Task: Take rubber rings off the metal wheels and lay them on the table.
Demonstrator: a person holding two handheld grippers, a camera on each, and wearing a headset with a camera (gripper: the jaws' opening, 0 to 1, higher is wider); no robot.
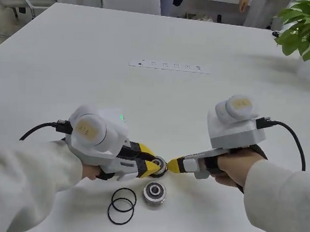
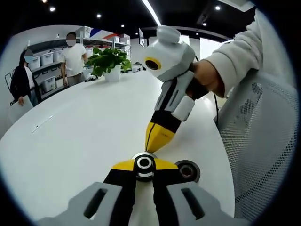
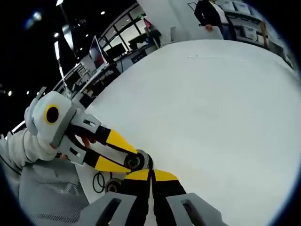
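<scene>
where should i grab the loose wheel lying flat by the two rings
Best across the outer rim of the loose wheel, from straight above: it lies flat, hub up, so the rim is free all round. Come in from its right, since the rubber rings lie close on its left and the left tongs, shut on the other wheel, sit beyond.

Open-plan office: long white table (image 1: 147,34); desk monitors (image 3: 100,47); shelves of bins (image 2: 47,59); potted plant (image 2: 108,59)

right claw (image 3: 151,175): tips together beside metal wheel (image 3: 137,162) | left claw (image 3: 131,159): clamps it | rubber rings (image 3: 99,181): apparently on table (image 3: 211,103)
</scene>
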